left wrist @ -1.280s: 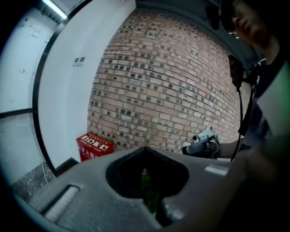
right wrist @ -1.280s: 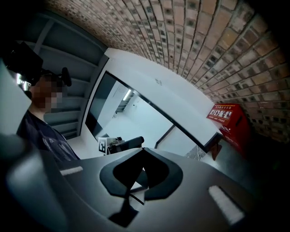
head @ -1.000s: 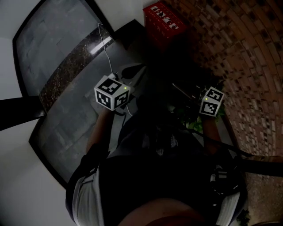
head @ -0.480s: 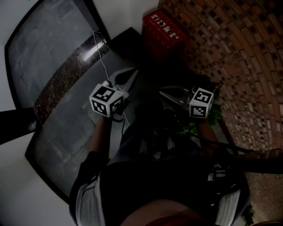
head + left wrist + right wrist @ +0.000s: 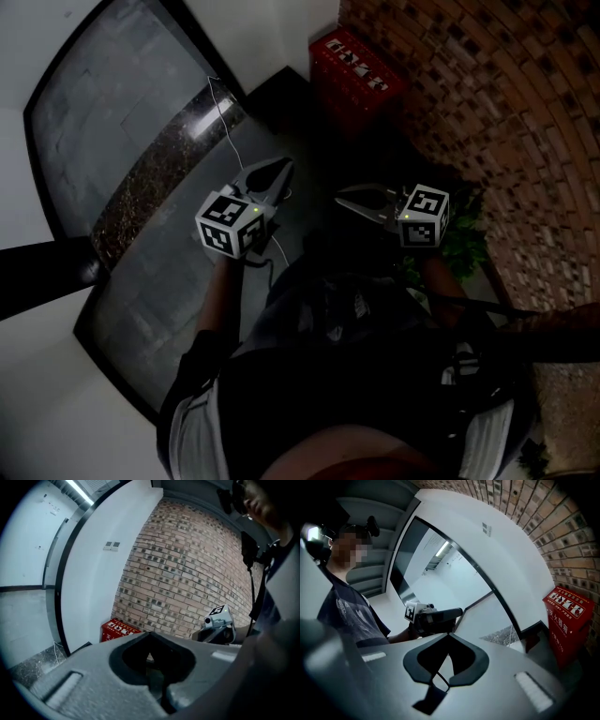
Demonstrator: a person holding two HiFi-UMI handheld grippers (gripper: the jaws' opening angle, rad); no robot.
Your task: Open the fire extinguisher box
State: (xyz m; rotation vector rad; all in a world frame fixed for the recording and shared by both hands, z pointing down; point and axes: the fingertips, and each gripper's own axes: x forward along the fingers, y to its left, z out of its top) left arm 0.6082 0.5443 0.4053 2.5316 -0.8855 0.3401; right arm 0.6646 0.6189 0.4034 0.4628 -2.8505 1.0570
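Note:
The red fire extinguisher box stands on the floor in the corner where the white wall meets the brick wall, its lid down. Both grippers are held in the air well short of it. My left gripper points toward the box with its jaws shut and nothing between them. My right gripper points leftward, toward the left one, and is also shut and empty. The box sits low and left of centre in the left gripper view, and the box is at the far right in the right gripper view.
A brick wall runs along the right, with a green plant at its foot. A white wall borders the left. A speckled stone strip and a thin cable cross the dim floor.
Both grippers have moved forward so their jaws now show in the head view, and the right one has drifted left. The box has not been touched.

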